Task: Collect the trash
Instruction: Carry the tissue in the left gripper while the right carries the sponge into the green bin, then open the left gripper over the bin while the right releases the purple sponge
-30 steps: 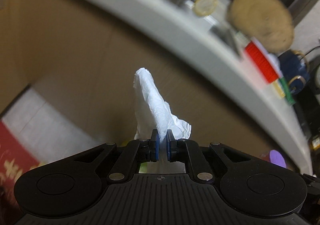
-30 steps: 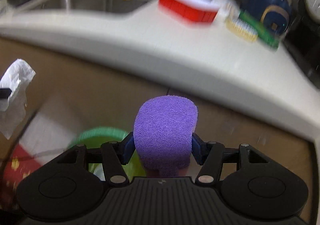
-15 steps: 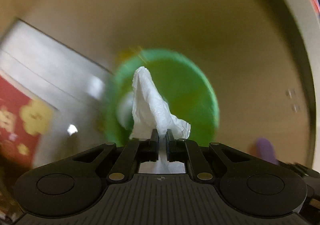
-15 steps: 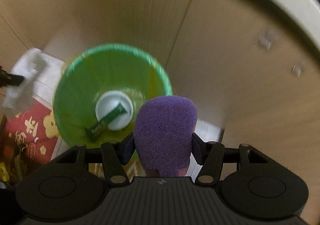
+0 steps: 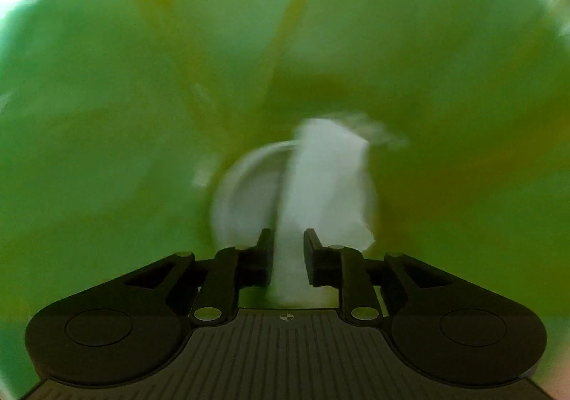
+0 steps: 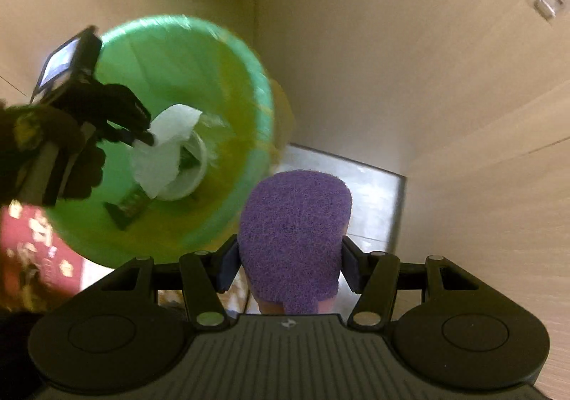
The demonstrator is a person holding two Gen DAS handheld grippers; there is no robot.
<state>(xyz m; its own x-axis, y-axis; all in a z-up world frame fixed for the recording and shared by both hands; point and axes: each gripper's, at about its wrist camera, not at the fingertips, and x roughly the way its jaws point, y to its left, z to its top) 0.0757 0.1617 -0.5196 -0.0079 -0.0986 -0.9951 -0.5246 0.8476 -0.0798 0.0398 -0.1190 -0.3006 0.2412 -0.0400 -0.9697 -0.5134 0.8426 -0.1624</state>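
Observation:
My left gripper point(image 5: 288, 245) is inside the green trash bin point(image 5: 107, 115), jaws a little apart, with the white crumpled tissue point(image 5: 322, 182) blurred between and beyond them. In the right wrist view the left gripper point(image 6: 142, 136) reaches into the bin point(image 6: 228, 54) and the tissue point(image 6: 167, 147) hangs at its fingertips over a white lid point(image 6: 192, 179) and a green wrapper point(image 6: 131, 204) at the bottom. My right gripper point(image 6: 288, 257) is shut on a purple sponge point(image 6: 295, 232), just right of the bin's rim.
Beige cabinet doors point(image 6: 392, 61) stand behind the bin. A red patterned mat point(image 6: 32, 243) lies on the floor at the left, and pale floor tile point(image 6: 374, 193) shows beyond the sponge.
My left gripper has dropped from above the bin down into it, and its jaws have parted around the tissue. My right gripper has come closer to the bin's right side, still holding the sponge.

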